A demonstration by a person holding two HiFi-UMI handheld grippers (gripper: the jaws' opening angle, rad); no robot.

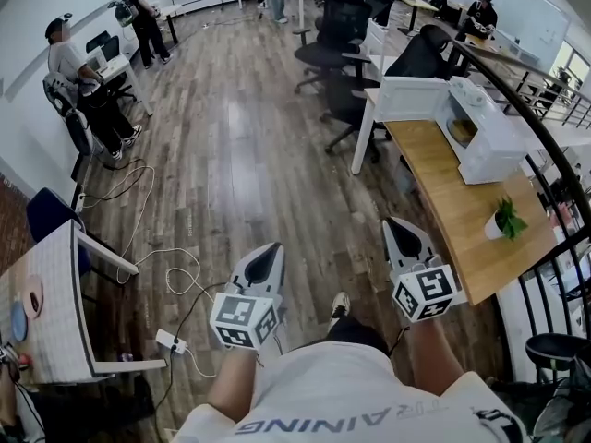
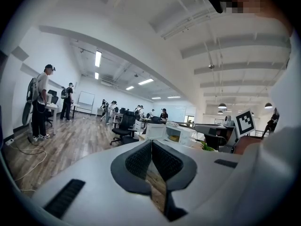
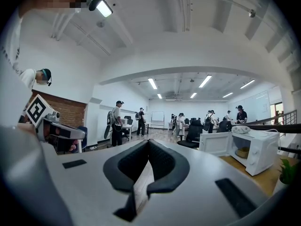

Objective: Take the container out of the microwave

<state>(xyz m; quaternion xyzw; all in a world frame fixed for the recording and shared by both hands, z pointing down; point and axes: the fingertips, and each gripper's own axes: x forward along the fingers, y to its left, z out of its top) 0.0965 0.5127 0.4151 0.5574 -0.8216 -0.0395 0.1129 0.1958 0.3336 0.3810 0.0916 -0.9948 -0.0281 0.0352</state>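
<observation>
1. Wood-topped table [image 1: 443, 201] stands at the right of the head view, and on its far end sits a white microwave [image 1: 489, 141].
2. Its door [image 1: 411, 100] is swung wide open toward the room, so the cavity shows.
3. Inside the cavity rests the container [image 1: 463, 129], a yellowish-brown, bowl-like thing; it is sitting within the microwave and nothing touches it.
4. On the near part of the table, well apart from the microwave, stands a small potted plant [image 1: 503, 220] in a white pot.
5. Held low in front of the person, the left tool [image 1: 268, 257] has its jaws pressed together with nothing between them; the left gripper view shows the dark pads meeting along one line.
6. Beside it, the right tool [image 1: 399, 231] points forward near the table's near corner. Its jaws are likewise closed together and empty, as the right gripper view shows.
7. Both tools are well apart from the microwave and the container.
8. Brown plank floor [image 1: 231, 155] fills the middle of the room, with a white power strip [image 1: 171, 342] and its cables lying at the lower left.
9. Black office chairs [image 1: 332, 44] stand beyond the table, and several people [image 1: 88, 90] stand at desks along the left wall.
</observation>
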